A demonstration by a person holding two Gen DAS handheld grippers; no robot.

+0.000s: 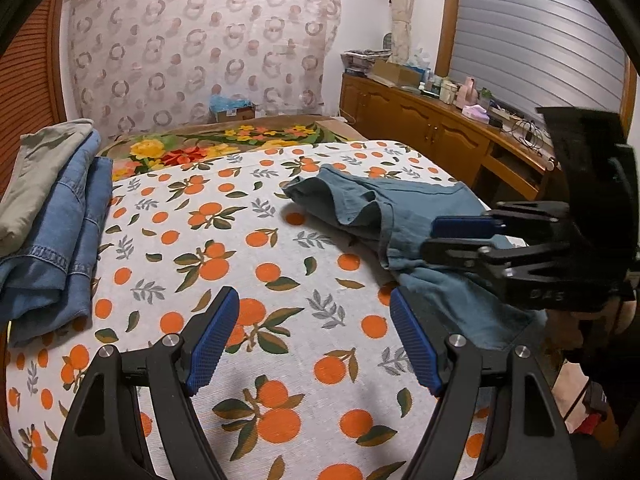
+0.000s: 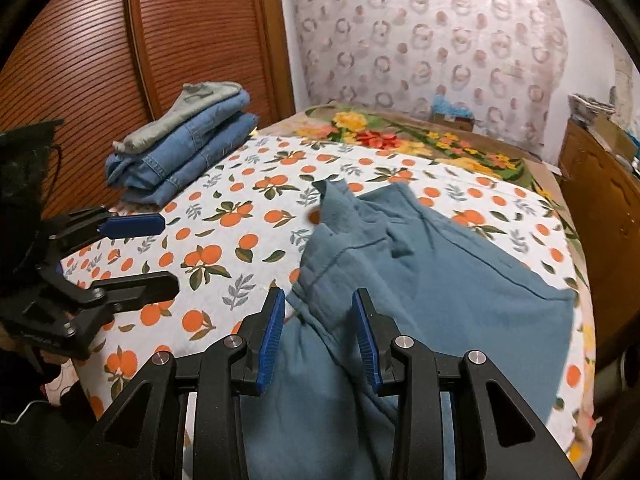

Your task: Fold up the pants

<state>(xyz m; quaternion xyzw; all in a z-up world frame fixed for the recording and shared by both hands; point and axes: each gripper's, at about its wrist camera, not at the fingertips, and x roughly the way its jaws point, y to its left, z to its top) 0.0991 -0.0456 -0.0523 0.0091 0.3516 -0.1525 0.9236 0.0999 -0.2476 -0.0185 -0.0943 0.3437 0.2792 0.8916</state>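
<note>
Teal-blue pants (image 2: 440,272) lie crumpled on the orange-print bedsheet (image 2: 224,240), partly hanging over the near edge. My right gripper (image 2: 320,336) is open, its blue pads either side of a fold of the pants, not clamping it. In the left wrist view the pants (image 1: 400,216) lie to the right, and the right gripper (image 1: 444,236) shows over them with its jaws apart. My left gripper (image 1: 314,340) is open and empty above bare sheet, left of the pants; it also shows in the right wrist view (image 2: 170,252).
A stack of folded jeans with a grey garment on top (image 1: 52,220) sits at the bed's left side, also in the right wrist view (image 2: 184,144). A floral blanket (image 1: 224,144) lies beyond. A wooden cabinet (image 1: 432,128) with clutter runs along the right.
</note>
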